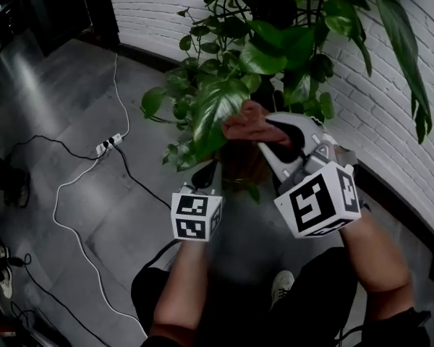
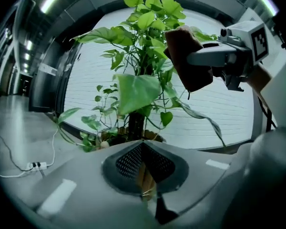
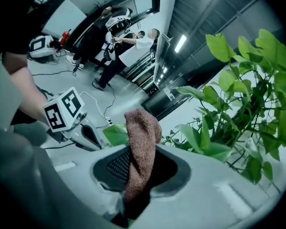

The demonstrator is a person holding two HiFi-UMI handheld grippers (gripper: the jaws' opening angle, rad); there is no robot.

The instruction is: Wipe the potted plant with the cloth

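The cloth (image 3: 140,147), a reddish-brown terry rag, stands bunched and pinched in my right jaws, up among the leaves. The potted plant (image 1: 224,100) stands upright on the floor (image 1: 65,85) beside the white brick wall (image 1: 390,114), with broad green heart-shaped leaves.

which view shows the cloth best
The right gripper view: the brown cloth fills the middle, clamped in the right hand-held gripper, weave visible. The head view shows a bunched part among leaves; the left gripper view shows it dark, side-on.

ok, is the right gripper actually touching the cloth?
Touching. The right gripper view shows the right gripper with its jaws clamped on the brown cloth, no gap.
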